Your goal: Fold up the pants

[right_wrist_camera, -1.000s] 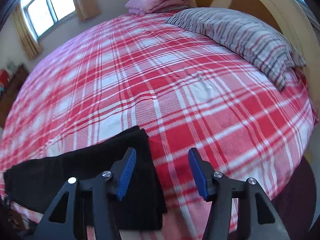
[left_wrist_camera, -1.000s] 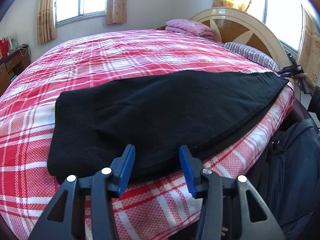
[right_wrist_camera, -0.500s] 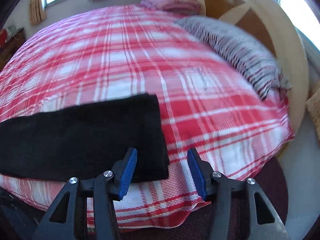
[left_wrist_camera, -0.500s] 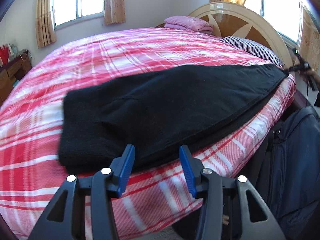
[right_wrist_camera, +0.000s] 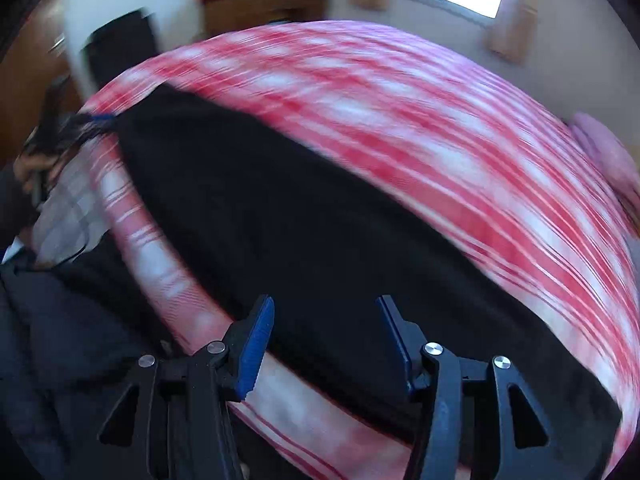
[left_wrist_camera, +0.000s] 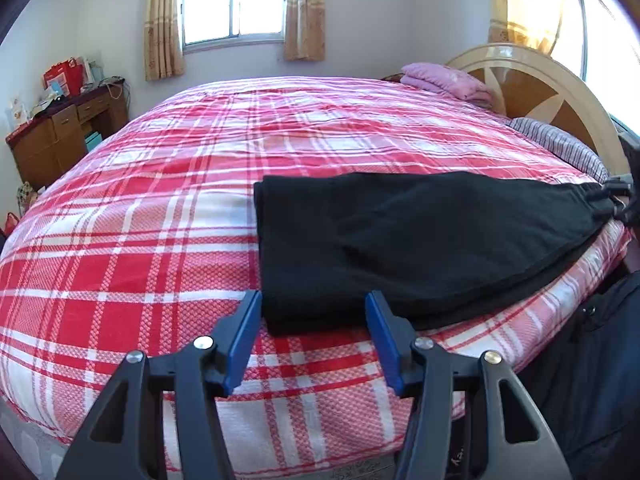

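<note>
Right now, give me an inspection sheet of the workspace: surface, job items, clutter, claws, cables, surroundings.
Surface: bed with a red and white plaid cover, lying smooth.
Job's things: black pants, folded lengthwise and flat along the near edge of the bed.
Clutter: folded pink bedding and a striped pillow by the headboard, both clear of the pants.
Claws: left claw opening, nothing gripped, poised at the pants' near corner; right claw open over the pants, nothing pinched, view motion-blurred.
Cables: nothing seen on the bed.
Surroundings: curtained window, wooden desk piled with items, a person's dark clothing beside the bed.
</note>
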Available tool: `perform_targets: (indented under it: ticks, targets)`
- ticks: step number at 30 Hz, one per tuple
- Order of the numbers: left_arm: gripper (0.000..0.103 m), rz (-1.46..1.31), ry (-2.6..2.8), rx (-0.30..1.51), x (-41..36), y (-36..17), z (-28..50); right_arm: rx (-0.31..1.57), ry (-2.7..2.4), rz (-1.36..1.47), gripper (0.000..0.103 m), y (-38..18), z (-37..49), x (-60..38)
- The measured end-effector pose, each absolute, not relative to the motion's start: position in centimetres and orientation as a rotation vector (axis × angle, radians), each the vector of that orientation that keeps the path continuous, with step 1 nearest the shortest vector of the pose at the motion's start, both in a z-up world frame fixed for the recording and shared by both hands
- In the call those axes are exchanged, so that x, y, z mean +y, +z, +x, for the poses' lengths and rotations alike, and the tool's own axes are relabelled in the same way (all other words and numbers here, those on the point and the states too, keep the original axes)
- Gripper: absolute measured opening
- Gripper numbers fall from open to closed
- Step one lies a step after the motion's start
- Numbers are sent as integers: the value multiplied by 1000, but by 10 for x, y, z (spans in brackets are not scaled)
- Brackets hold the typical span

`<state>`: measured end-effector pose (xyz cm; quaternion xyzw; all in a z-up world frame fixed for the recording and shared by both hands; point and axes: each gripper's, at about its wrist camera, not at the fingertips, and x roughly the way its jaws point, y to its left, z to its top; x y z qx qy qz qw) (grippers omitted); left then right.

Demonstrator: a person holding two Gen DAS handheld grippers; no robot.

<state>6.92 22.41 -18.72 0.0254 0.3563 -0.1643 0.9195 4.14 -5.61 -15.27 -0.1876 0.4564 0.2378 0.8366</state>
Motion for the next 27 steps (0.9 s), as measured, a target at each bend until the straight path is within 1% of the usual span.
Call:
perform_targets:
  ticks: [4, 8, 10, 11, 12, 13, 14, 15, 19, 21, 24, 27]
  targets:
    - [56, 28, -334, 736, 226, -191, 75, 979, 622, -423, 54, -177, 50, 0]
    - [56, 13, -335, 744, 229, -194, 73, 1010, 628, -461, 54, -195, 57, 16]
    - [56, 10, -337, 741, 229, -195, 74, 996, 611, -486, 47, -196, 54, 17]
    - [56, 11, -338, 740, 229, -195, 73, 987, 602, -494, 39, -196, 54, 18]
    - [56, 11, -338, 740, 229, -195, 73, 981, 593, -495, 24, -195, 53, 15]
    - [56, 11, -338, 740, 229, -195, 73, 983, 592, -488, 17, -193, 54, 14]
    - [56, 10, -338, 741, 229, -195, 73, 984, 596, -479, 8, -192, 53, 12]
    - [56, 11, -339, 742, 229, -195, 73, 977, 597, -473, 6, -190, 52, 12]
    - [56, 34, -354, 747, 228, -195, 71, 966, 605, -555, 6, -202, 38, 21]
    - [56, 48, -364, 742, 229, -192, 67, 961, 609, -543, 6, -202, 37, 20]
    - [56, 44, -356, 692, 235, -176, 58, 995, 638, -471, 6, -194, 41, 12]
    - [56, 35, -365, 639, 231, -160, 55, 989, 630, -502, 6, -196, 39, 14]
